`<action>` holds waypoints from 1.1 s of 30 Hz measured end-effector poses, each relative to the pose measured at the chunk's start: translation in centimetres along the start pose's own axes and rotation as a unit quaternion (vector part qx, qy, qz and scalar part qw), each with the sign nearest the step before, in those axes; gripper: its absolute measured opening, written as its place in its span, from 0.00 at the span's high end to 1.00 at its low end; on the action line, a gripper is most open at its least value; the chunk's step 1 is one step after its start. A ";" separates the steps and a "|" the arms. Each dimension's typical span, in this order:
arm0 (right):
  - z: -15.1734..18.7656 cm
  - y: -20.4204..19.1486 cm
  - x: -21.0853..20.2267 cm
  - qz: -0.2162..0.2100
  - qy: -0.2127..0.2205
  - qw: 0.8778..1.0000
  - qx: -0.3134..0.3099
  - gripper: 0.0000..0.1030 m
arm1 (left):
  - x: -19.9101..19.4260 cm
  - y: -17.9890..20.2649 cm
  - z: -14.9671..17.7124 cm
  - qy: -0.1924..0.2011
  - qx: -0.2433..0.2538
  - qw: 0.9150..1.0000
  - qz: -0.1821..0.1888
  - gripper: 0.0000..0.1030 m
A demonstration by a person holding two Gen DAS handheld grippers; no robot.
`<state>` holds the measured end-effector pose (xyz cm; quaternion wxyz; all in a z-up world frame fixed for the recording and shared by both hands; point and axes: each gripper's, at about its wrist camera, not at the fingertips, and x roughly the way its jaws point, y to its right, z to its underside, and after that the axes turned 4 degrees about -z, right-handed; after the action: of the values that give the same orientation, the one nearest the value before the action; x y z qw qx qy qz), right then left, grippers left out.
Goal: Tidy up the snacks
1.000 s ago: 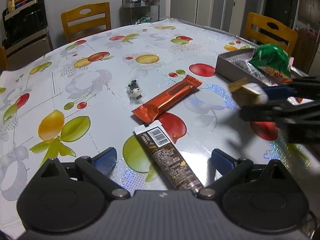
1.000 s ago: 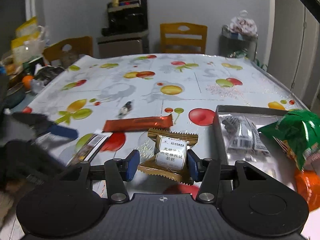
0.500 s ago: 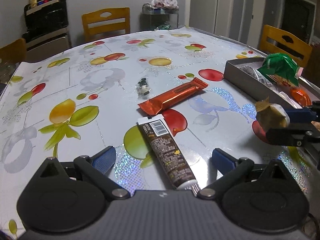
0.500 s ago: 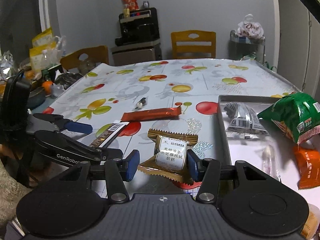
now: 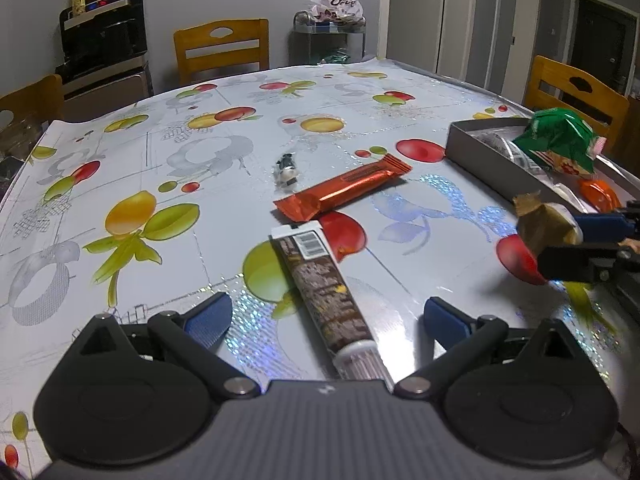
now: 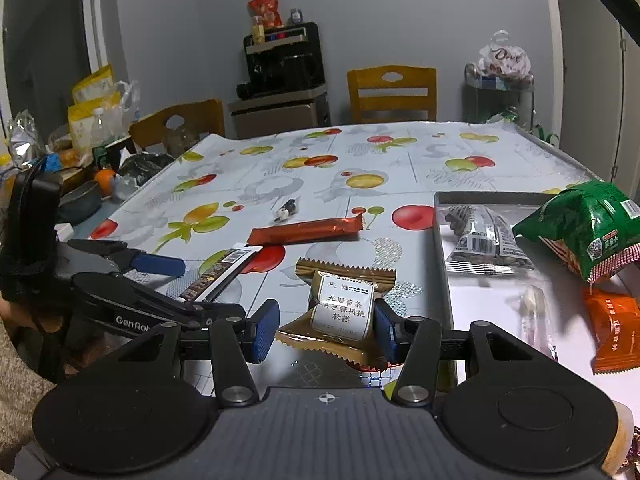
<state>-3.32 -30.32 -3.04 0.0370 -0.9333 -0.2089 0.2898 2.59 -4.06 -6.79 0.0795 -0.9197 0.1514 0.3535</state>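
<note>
My right gripper [image 6: 325, 332] is shut on a gold-brown snack packet [image 6: 340, 312] with a white label, held just above the table beside the grey tray [image 6: 440, 240]. The left wrist view shows that packet [image 5: 544, 228] at the far right, near the tray [image 5: 480, 148]. My left gripper [image 5: 326, 320] stands open low over the table, with a brown chocolate bar [image 5: 328, 292] lying flat between its fingers, untouched. An orange-red bar [image 5: 344, 190] lies just beyond it. In the right wrist view the left gripper [image 6: 192, 288] is at the left, around the chocolate bar [image 6: 220, 272].
The tray holds a green bag [image 6: 584, 228], a clear nut packet [image 6: 484, 240] and an orange packet [image 6: 612, 328]. A small wrapped candy [image 5: 287, 168] lies past the orange-red bar. Wooden chairs [image 5: 222, 50] ring the table. Bowls and bags [image 6: 84, 196] crowd the left side.
The right gripper carried the gold-brown packet rightwards, nearer the tray's near side. The left gripper came closer over the chocolate bar and now shows fully in the right wrist view.
</note>
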 end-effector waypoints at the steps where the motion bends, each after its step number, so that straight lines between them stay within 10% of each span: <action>1: 0.0 0.0 -0.1 -0.001 0.001 1.000 -0.001 0.50 | -0.2 0.2 0.1 0.001 0.003 1.000 0.003 0.01; 21: 0.4 0.2 -0.6 -0.010 0.003 1.000 -0.005 0.50 | -1.6 -1.1 0.7 0.027 -0.018 0.999 0.018 0.77; 33: 0.3 -0.6 -0.6 -0.011 0.005 1.000 -0.013 0.50 | -1.8 -2.3 0.8 0.035 -0.044 0.998 0.039 0.81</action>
<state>-4.15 -30.05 -2.89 0.0287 -0.9327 -0.2227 0.2821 1.57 -1.33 -6.08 0.0194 -0.9276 0.1738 0.3301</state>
